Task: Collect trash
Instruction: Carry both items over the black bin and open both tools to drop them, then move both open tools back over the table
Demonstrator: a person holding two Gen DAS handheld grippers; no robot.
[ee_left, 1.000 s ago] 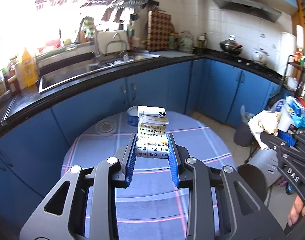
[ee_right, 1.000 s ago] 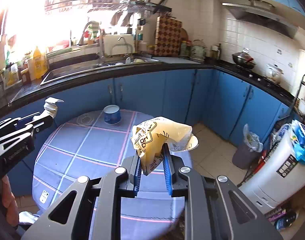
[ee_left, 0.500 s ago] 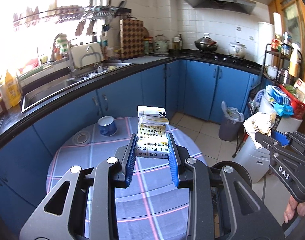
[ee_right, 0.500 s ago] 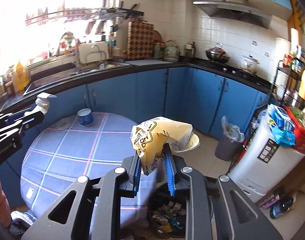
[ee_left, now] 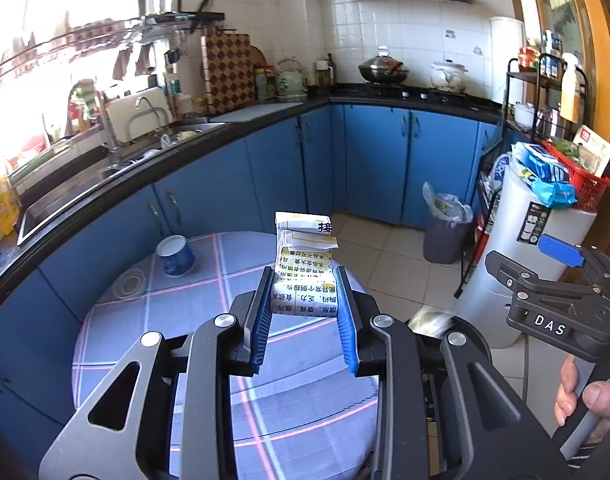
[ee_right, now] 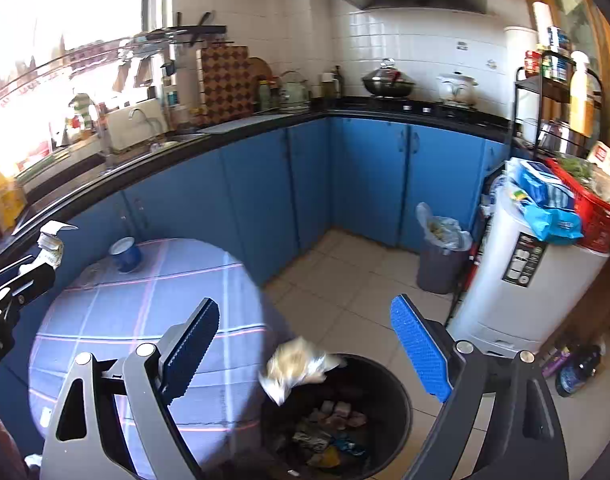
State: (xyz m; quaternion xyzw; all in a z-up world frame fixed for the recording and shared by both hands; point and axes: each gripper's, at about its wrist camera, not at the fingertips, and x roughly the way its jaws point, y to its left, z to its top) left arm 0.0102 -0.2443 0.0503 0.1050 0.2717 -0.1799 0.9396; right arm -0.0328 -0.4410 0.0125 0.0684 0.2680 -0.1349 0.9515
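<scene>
My left gripper (ee_left: 304, 316) is shut on a folded white and yellow printed carton (ee_left: 305, 268), held upright above the round table (ee_left: 153, 344). That carton (ee_right: 51, 242) shows at the left edge of the right wrist view, clamped in the left gripper (ee_right: 45, 258). My right gripper (ee_right: 305, 344) has its jaws opening wide, with nothing between the pads. A crumpled yellowish wrapper (ee_right: 295, 368) is falling, blurred, over the black trash bin (ee_right: 401, 400), which holds several scraps. In the left wrist view the right gripper (ee_left: 561, 264) is at the right, gripped by a hand (ee_left: 585, 400).
A blue cup (ee_left: 176, 255) stands on the table's far side. A grey lined bin (ee_right: 443, 256) sits by the blue cabinets (ee_right: 369, 176). A white appliance (ee_right: 517, 264) carries bags and a red basket (ee_right: 593, 208). Bottles (ee_right: 573, 368) lie on the tiled floor.
Both grippers swung right, away from the sink side. The right gripper opened and let go of the yellowish wrapper, which now drops over the black bin. The left still clamps the carton.
</scene>
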